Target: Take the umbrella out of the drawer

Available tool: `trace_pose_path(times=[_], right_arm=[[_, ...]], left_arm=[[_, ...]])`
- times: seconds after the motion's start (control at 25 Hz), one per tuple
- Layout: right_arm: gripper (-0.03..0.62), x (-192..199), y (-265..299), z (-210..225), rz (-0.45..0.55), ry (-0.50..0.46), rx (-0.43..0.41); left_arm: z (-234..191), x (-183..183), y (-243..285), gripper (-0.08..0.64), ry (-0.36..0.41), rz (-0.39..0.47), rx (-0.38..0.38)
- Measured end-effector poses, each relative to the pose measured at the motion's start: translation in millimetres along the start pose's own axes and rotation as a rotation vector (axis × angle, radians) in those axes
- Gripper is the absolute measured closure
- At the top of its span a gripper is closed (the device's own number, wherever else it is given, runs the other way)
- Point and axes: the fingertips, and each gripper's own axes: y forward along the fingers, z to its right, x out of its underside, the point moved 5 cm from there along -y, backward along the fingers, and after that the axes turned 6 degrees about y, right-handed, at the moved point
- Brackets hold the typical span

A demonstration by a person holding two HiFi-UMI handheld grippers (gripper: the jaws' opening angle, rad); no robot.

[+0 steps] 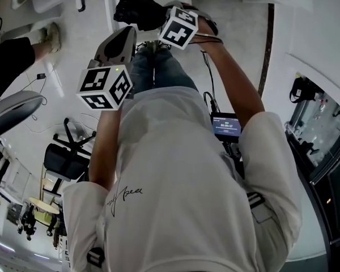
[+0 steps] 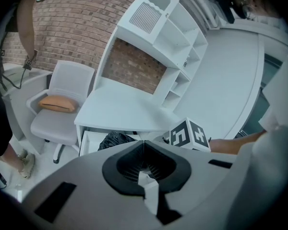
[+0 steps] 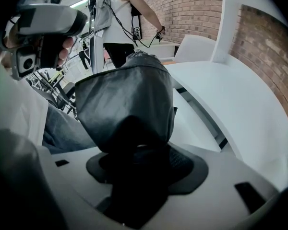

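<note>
Umbrella (image 3: pixel 127 99): black, folded, clamped in the right hand-held gripper (image 3: pixel 134 150).
Left hand-held gripper (image 2: pixel 144 145): jaws together, empty, well apart from the drawer (image 2: pixel 90 138).
Progress: grasp made; the umbrella seems just over the open drawer, so carrying it clear remains.
Room: the worktop (image 2: pixel 125 111) edge overhangs the drawer; the free way out looks to be toward the person.
</note>
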Motion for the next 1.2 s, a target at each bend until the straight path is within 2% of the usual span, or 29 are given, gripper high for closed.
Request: trace_pose_path(times=[0.68, 1.2], right_arm=[[0.345, 6, -37, -9, 0.034, 0.06, 0.021], [0.345, -6, -70, -17, 0.089, 0.12, 0.036]], left_arm=[[9, -10, -14, 0.543, 0.028, 0.028, 0.02], [8, -16, -32, 0.543, 0.038, 0.04, 0.031]])
